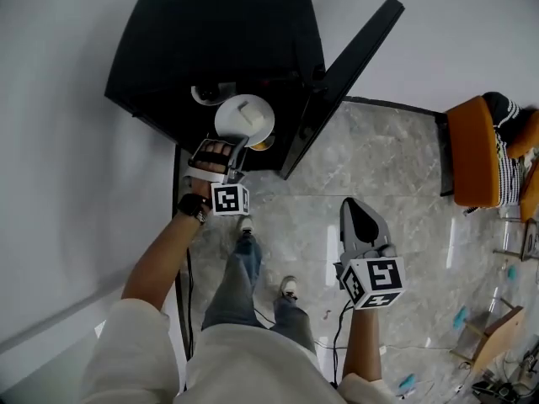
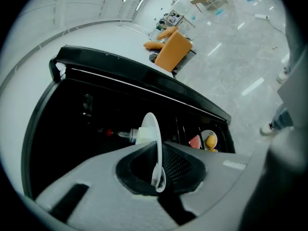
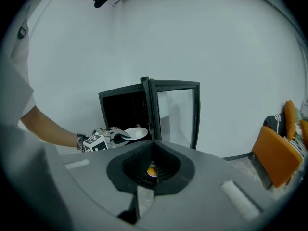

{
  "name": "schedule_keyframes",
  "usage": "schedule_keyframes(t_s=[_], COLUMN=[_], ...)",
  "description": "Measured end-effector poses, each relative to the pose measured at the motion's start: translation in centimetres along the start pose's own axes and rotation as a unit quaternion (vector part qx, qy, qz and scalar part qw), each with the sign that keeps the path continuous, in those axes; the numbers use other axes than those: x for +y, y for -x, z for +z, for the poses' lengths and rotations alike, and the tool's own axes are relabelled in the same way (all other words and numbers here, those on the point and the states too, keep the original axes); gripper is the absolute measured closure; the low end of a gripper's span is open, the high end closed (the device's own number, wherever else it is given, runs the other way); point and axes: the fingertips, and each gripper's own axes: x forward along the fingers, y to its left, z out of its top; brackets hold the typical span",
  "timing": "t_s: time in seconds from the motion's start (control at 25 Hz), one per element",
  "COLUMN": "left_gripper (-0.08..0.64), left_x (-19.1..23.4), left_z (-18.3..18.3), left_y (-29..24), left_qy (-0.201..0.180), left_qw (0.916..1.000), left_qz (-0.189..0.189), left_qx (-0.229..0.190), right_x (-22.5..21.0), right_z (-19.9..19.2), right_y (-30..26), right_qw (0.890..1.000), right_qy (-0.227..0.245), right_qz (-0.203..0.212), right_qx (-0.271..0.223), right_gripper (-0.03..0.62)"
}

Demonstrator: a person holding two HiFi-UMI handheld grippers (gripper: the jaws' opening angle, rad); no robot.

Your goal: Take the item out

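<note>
My left gripper (image 1: 234, 148), arm stretched forward, pinches the white plate (image 1: 244, 118) by its rim; my right gripper (image 1: 354, 207) hangs low, jaws together

Two grippers (image 1: 236, 144) (image 1: 354, 210), one white plate (image 1: 232, 125), one black cabinet (image 1: 210, 40), one orange chair (image 1: 470, 154)

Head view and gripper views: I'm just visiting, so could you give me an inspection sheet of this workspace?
Surface: grey stone-look floor.
Job's things: white plate carrying a pale block, at the mouth of the black cabinet; its door stands open.
Clutter: second plate with yellow and red food inside the cabinet.
Grippers: left gripper clamped on the white plate's rim; right gripper jaws together, empty, away from the cabinet.
Cables: black cables on the floor.
Surroundings: white wall; orange chair.
</note>
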Motion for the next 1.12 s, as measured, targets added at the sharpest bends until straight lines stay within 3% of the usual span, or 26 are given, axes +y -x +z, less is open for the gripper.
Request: schedule_keyframes(t_s=[0.12, 0.48, 0.64, 0.84, 1.12], left_gripper=[0.546, 0.546, 0.545, 0.545, 0.545], left_x=[0.7, 4.7, 6.3, 7.5, 8.0], left_z=[1.1, 4.9, 7.3, 9.8, 11.2], left_y=[3.0, 12.3, 16.7, 21.8, 27.7], left_qy=[0.021, 0.028, 0.049, 0.029, 0.035], left_qw=[0.9998, 0.9991, 0.9978, 0.9974, 0.9971], left_qz=[-0.002, 0.032, 0.044, 0.066, 0.067], left_qx=[0.004, 0.007, 0.000, -0.003, 0.010], right_x=[0.2, 1.4, 2.6, 4.6, 7.2], right_z=[1.2, 5.2, 6.8, 8.0, 9.0], right_y=[1.0, 4.9, 6.9, 8.6, 11.8], right_qw=[1.000, 0.998, 0.995, 0.991, 0.984], right_qy=[0.005, 0.021, 0.034, 0.054, 0.094], right_qz=[0.015, 0.041, 0.058, 0.083, 0.119], right_qx=[-0.012, -0.049, -0.073, -0.085, -0.097], right_gripper=[0.584, 0.584, 0.584, 0.584, 0.584])
